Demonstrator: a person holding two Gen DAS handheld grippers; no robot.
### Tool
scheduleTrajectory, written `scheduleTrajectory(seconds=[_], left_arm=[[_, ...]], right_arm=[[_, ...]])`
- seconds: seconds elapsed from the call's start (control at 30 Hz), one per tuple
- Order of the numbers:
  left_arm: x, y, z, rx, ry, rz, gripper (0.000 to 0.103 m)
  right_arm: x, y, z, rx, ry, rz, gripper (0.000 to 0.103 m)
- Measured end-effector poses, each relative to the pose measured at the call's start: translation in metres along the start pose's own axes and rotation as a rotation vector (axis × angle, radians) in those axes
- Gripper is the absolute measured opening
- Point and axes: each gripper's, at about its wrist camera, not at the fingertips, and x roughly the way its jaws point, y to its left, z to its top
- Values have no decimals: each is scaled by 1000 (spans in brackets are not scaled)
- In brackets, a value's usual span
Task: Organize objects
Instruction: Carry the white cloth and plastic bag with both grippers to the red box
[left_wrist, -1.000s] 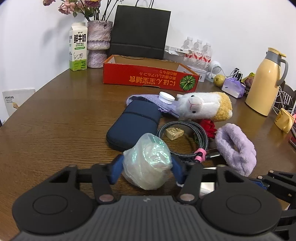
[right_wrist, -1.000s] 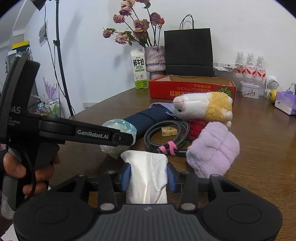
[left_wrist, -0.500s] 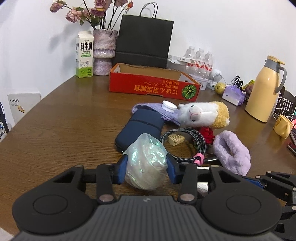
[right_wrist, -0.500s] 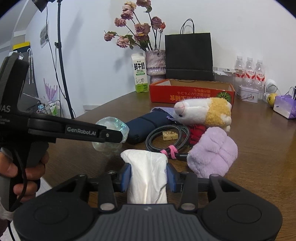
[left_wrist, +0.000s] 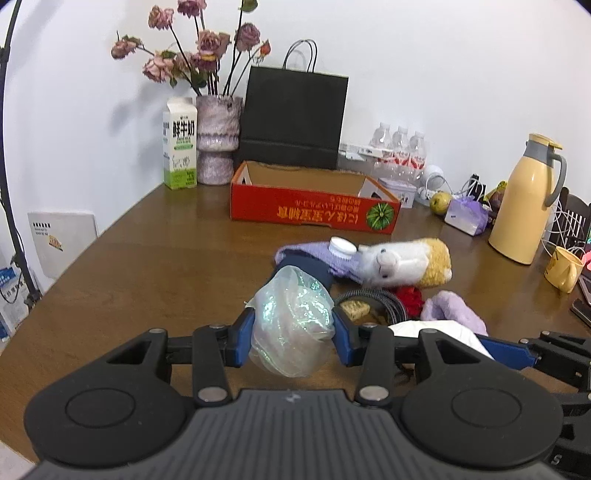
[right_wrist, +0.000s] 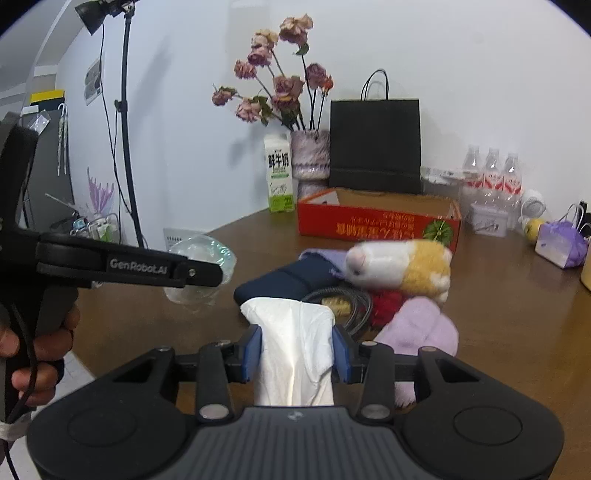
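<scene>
My left gripper (left_wrist: 293, 334) is shut on a crumpled iridescent plastic bag (left_wrist: 291, 321) and holds it above the table; the bag also shows in the right wrist view (right_wrist: 201, 271). My right gripper (right_wrist: 295, 350) is shut on a white cloth (right_wrist: 295, 347), lifted just right of the left one; the cloth also shows in the left wrist view (left_wrist: 439, 330). An open red cardboard box (left_wrist: 314, 205) stands at the back. A pile lies between: a plush alpaca (left_wrist: 402, 262), a navy pouch (right_wrist: 284, 282), a coiled cable (left_wrist: 384, 302), a purple fluffy item (right_wrist: 417, 328).
A milk carton (left_wrist: 180, 147), a vase of dried flowers (left_wrist: 216, 142) and a black paper bag (left_wrist: 295, 118) stand behind the box. Water bottles (left_wrist: 399, 147), a yellow thermos (left_wrist: 524, 199) and a yellow mug (left_wrist: 563, 267) are at the right. A light stand (right_wrist: 125, 147) stands at the left.
Both grippers have risen and pulled back from the pile with their loads; the plastic bag is off the table now. The pile itself has not moved.
</scene>
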Motion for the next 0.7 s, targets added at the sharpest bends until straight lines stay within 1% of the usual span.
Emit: scheduleTrajectory(seconds=[0.33,0.7], left_arm=[[3,-5,29,6,-50,-3,44],[30,-12,67,-11,-83,-3,44]], right_arm=[[-1,-12,28,-4,-77,-35,40],[27,-38,66,20,-129,-45,40]])
